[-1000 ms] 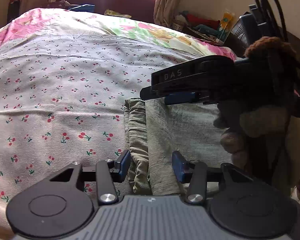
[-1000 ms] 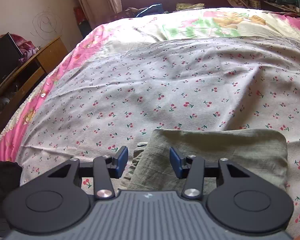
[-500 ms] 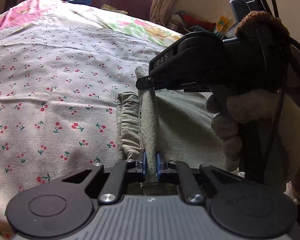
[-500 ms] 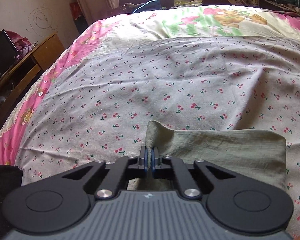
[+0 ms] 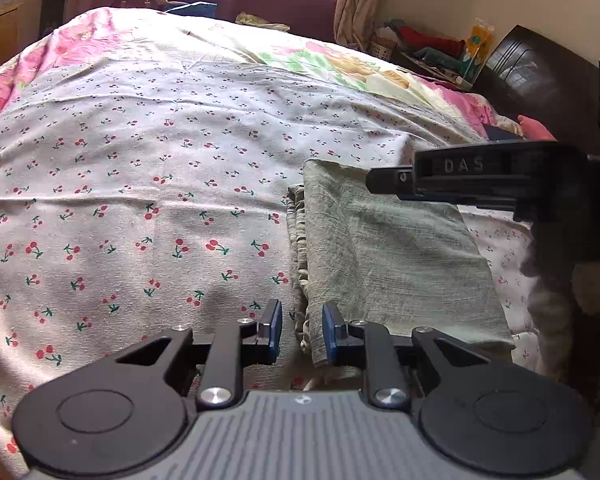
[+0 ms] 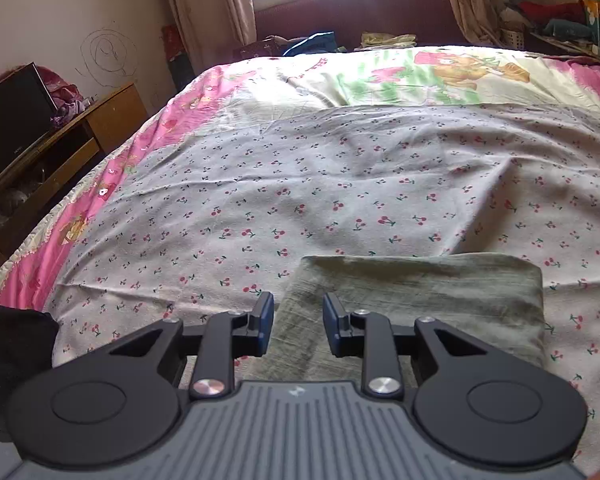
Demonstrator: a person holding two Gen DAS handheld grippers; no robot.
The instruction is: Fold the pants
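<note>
Both grippers released, hovering over folded pants on a bed.

Left gripper [image 5: 301, 332]: jaws just parted, pads clear of the cloth, poised above the pants' [image 5: 384, 256] bunched near-left edge. Right gripper [image 6: 298, 328]: jaws likewise just reopened, nothing pinched, above the pants' left corner; its black body shows from the side in the left view. Pants: grey-green, folded into a flat rectangle, lying on the cherry-print sheet [image 6: 300, 184].
</note>
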